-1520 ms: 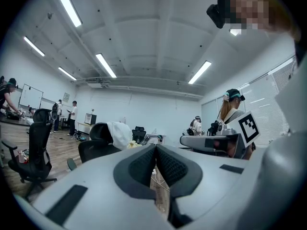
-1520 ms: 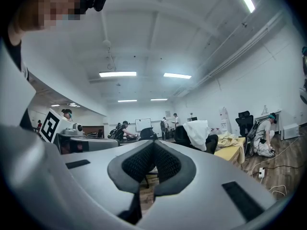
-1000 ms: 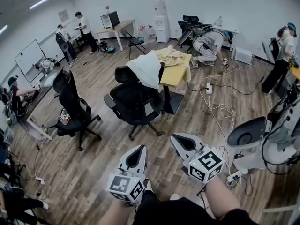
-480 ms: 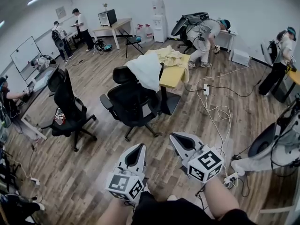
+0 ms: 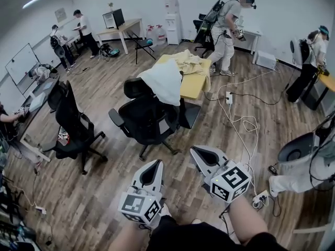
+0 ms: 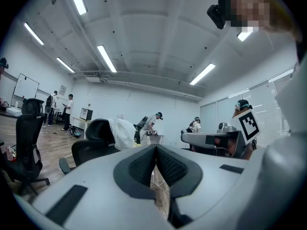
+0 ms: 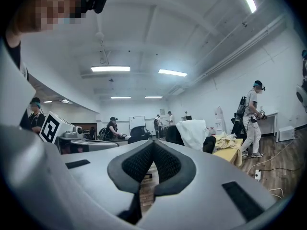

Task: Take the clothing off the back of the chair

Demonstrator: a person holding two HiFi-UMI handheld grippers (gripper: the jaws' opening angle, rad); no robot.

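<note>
A white garment [image 5: 163, 80] hangs over the back of a black office chair [image 5: 142, 118] in the middle of the room. Both grippers are held level, well short of the chair, with bare floor between. The jaws of my left gripper [image 5: 156, 163] are shut and empty. My right gripper [image 5: 194, 150] is also shut with nothing in it. The garment [image 6: 123, 132] shows ahead and to the left of the left gripper [image 6: 156, 148] in its own view. In the right gripper view the garment [image 7: 194, 132] lies ahead and to the right of the right gripper [image 7: 153, 143].
A yellow table [image 5: 192, 84] with a pile of cream clothes [image 5: 191, 63] stands just behind the chair. A second black chair [image 5: 71, 120] is at the left. Cables and a power strip [image 5: 230, 98] run across the floor on the right, by a white machine base [image 5: 299, 151]. Several people stand around the edges.
Both grippers have travelled a little toward the chair, still shut and side by side. The person at the far table has straightened from a crouch to standing.
</note>
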